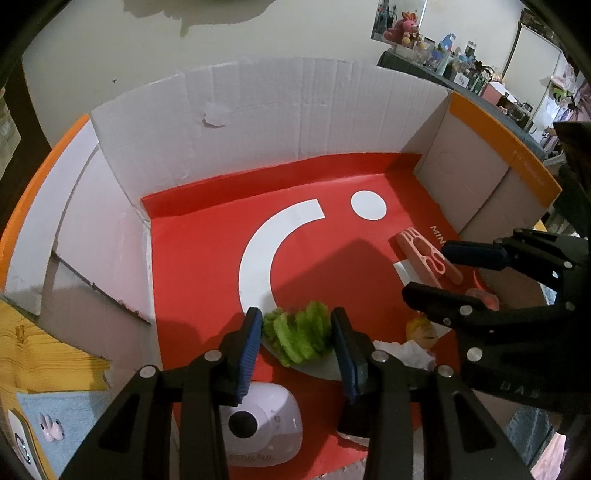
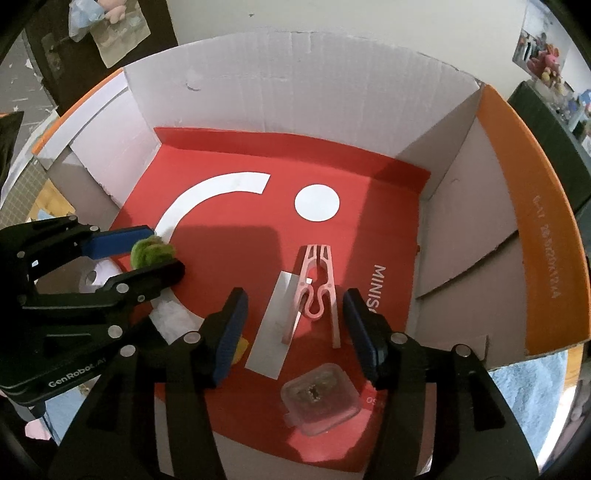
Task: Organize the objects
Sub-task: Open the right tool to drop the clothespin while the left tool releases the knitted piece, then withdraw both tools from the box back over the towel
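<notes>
Left hand-held gripper (image 1: 297, 332) seemingly pinching fuzzy green tuft (image 1: 299, 334), right hand-held gripper (image 2: 295, 321) released over pink clothespin (image 2: 316, 291)

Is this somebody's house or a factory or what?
Most likely a room in someone's home. Behind the cardboard box there is a shelf crowded with plush toys and knick-knacks, and a plain painted wall. The box holds small household bits, like a pink clothespin.

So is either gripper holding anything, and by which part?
The left gripper pinches the green fuzzy toy across its sides. The right gripper is open, straddling the pink clothespin without gripping.
</notes>
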Tool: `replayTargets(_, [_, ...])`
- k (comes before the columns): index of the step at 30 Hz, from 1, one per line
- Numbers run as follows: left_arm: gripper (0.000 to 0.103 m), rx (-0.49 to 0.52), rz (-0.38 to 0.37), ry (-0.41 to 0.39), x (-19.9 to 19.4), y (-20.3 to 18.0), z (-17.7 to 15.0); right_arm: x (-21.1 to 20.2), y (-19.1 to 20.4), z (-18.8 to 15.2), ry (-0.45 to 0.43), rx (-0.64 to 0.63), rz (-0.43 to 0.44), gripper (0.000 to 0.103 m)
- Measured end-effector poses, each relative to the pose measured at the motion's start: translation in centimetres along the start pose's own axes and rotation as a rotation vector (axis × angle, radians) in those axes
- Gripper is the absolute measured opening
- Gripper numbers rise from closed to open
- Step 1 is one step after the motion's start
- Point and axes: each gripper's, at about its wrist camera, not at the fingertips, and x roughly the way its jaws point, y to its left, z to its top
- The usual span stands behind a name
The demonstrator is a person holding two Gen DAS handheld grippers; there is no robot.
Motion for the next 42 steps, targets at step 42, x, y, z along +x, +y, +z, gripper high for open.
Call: replayTargets(42, [0.068,-0.035,0.054,-0.276,-11.0,-0.6,-2.0,-9.6,3.7,-0.4,-0.244,-0.017,-0.007,0.075])
